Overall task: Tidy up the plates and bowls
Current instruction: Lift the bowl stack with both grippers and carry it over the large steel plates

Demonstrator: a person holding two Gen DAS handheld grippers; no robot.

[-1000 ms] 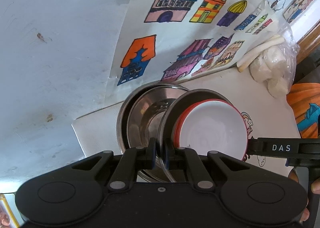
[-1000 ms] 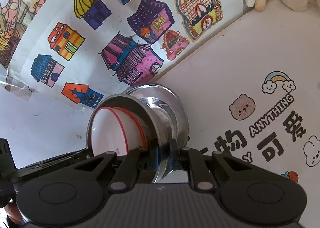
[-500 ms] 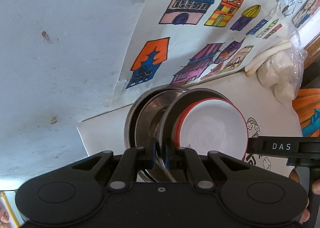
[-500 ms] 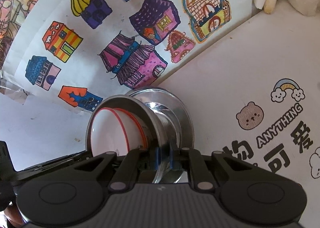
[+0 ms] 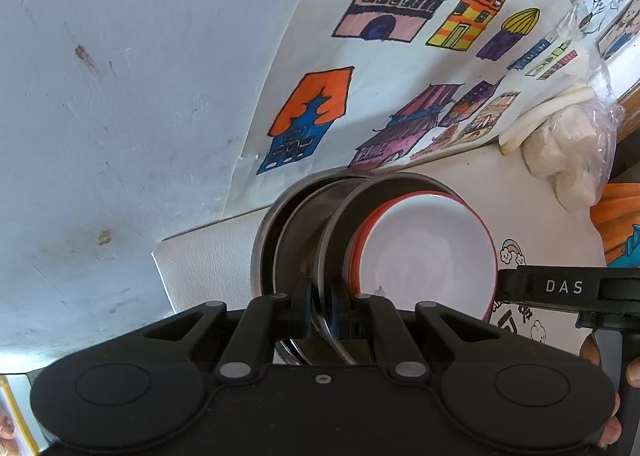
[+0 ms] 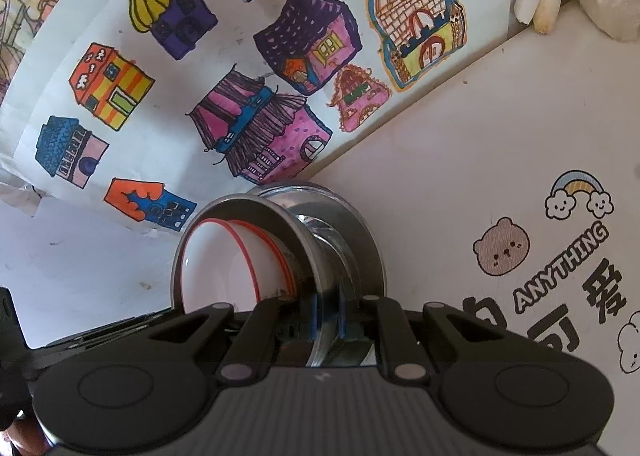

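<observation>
A nested stack of steel bowls (image 5: 296, 232) is tilted up on edge above the white mat. Red-rimmed white plates (image 5: 424, 260) sit inside the front steel bowl. My left gripper (image 5: 320, 312) is shut on that front bowl's near rim. In the right wrist view the same white plates (image 6: 220, 272) face left inside their steel bowl (image 6: 248, 208), with a shiny steel bowl (image 6: 356, 240) behind them. My right gripper (image 6: 326, 316) is shut on the shiny bowl's rim. Its black body (image 5: 560, 288) shows at the right of the left wrist view.
A large sheet with coloured house drawings (image 5: 384, 68) lies beyond the stack. A white mat with cartoon prints and lettering (image 6: 540, 216) lies under and to the right of it. A clear bag of white lumps and sticks (image 5: 560, 144) sits far right. The bare white tabletop (image 5: 120, 96) extends left.
Both grips on the stack look the same. The background has slid only slightly in both views.
</observation>
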